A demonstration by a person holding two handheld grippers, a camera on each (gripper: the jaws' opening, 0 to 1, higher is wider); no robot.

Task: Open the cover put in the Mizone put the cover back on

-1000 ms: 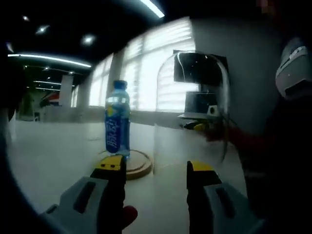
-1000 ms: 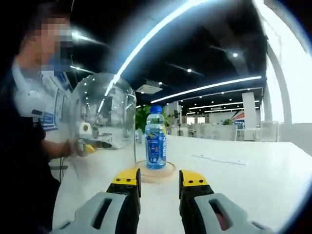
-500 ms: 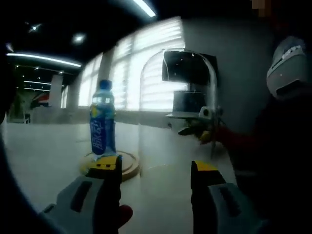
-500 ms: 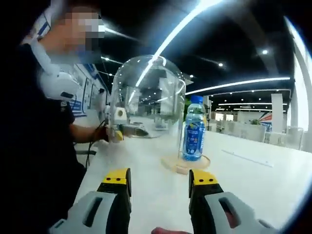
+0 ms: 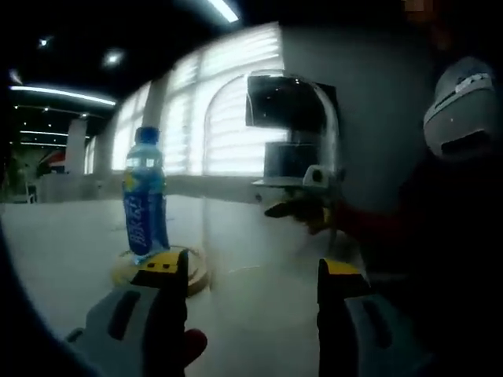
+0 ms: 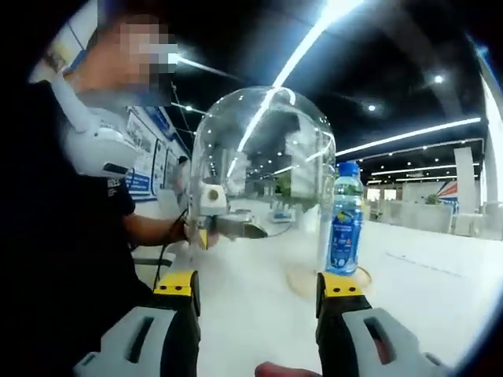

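The blue Mizone bottle (image 5: pixel 143 196) is standing upright on its round wooden base (image 5: pixel 192 271), uncovered; the clear glass dome cover (image 6: pixel 259 188) is sitting beside it. Both grippers (image 5: pixel 250 271) (image 6: pixel 258 283) are gaping wide, gripping nothing.

A large open-plan office: long strip lights (image 6: pixel 409 135) and round spots cross a dark ceiling, tall blinded windows (image 5: pixel 228 118) line one wall, a monitor (image 5: pixel 287 102) stands there, and white tables (image 6: pixel 440 290) stretch towards distant pillars and wall posters (image 6: pixel 141 169).
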